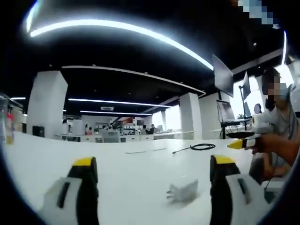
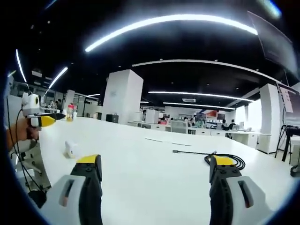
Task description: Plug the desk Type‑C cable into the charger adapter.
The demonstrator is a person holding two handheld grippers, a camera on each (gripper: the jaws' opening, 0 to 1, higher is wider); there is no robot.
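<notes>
Spread wide and holding nothing, the left gripper [image 1: 152, 180] frames the white charger adapter [image 1: 183, 191] lying on the white table [image 1: 140, 164], prongs pointing left; farther off, the coiled black Type-C cable [image 1: 201, 147] trails its plug leftward; the right gripper [image 2: 154, 180], equally spread and bare, sees that cable [image 2: 225, 159] close at right, the adapter [image 2: 71, 149] far left.

— What's on the white desk [image 1: 140, 173]?
— A white charger adapter [image 1: 183, 191], and well apart from it a coiled black cable [image 1: 201, 147] with one end stretched out straight.
</notes>
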